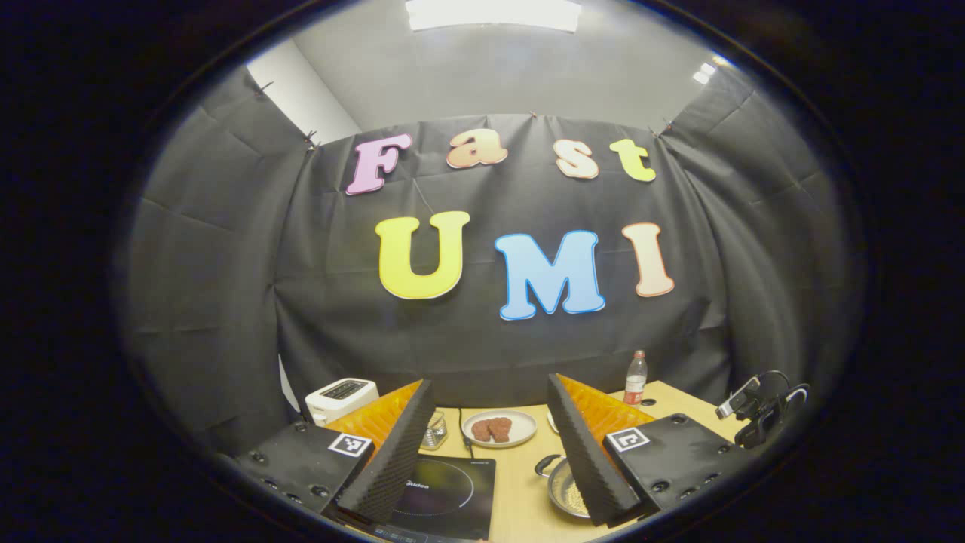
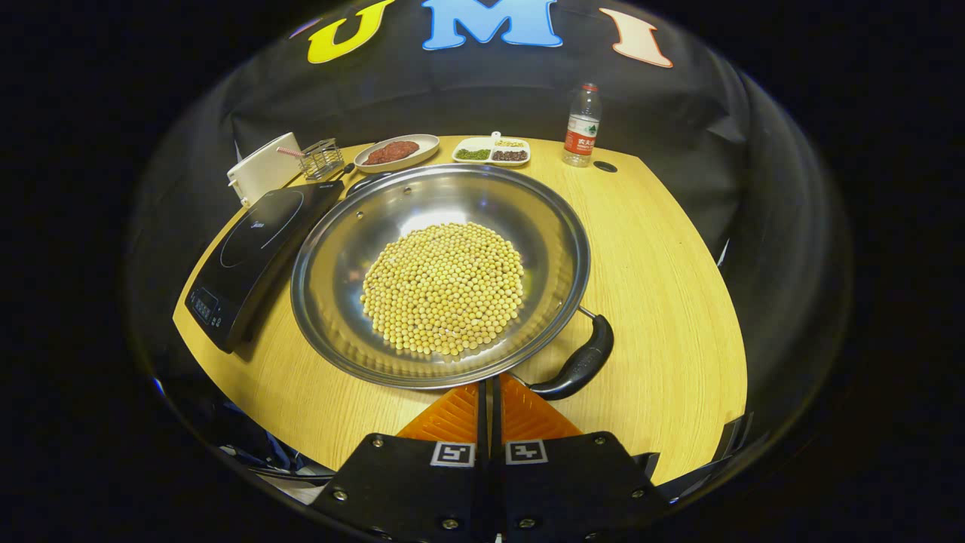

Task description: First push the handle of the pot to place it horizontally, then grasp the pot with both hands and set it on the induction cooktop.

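A silver steel pot with a black handle holds pale yellow soybeans. The induction cooktop is glossy black, the table light woodgrain, and the water bottle red-labelled.

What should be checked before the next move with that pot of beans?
1. Right gripper shut, ready to push: ok, its fingers are together just short of the pot's near rim.
2. Handle within reach: ok, it lies just right of that gripper, at the pot's near right.
3. Handle already horizontal: not ok, it sits at an angle.
4. Cooktop free to take the pot: ok, nothing is on it, and it lies beside the pot.
5. Left gripper out of the way: ok, it is open, raised and back from the pot.
6. Beans settled: ok, they are heaped at the middle, away from the rim.
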Demonstrator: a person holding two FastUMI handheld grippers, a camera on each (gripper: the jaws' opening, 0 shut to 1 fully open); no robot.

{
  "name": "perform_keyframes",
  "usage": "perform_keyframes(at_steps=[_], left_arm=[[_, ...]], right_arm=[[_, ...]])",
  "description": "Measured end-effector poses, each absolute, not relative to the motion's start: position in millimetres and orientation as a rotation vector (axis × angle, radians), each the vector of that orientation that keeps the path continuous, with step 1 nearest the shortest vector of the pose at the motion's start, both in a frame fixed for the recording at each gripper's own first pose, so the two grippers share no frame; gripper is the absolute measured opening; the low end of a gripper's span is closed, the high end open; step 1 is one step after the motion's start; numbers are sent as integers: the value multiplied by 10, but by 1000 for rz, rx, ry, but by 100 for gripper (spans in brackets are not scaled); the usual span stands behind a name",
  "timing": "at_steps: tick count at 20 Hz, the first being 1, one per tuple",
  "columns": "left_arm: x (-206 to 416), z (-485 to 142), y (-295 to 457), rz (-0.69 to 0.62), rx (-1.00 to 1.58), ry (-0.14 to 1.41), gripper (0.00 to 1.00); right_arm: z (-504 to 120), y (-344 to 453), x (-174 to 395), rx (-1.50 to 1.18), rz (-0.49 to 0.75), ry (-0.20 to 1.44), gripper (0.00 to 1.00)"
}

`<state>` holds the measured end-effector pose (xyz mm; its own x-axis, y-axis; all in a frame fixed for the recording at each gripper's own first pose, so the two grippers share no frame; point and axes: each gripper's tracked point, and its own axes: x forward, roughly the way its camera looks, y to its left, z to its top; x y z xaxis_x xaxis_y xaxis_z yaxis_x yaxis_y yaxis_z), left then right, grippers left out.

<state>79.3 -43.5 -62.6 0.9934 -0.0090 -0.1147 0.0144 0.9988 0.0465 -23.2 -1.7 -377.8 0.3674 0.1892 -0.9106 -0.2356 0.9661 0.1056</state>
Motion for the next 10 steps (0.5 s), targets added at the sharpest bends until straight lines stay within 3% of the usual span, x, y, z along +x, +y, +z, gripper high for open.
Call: perform_keyframes(at_steps=[10], left_arm=[[884,-668,-734,-10,61,121,100]], right_arm=[[-3876,-408,79,-19,228,1150,1]])
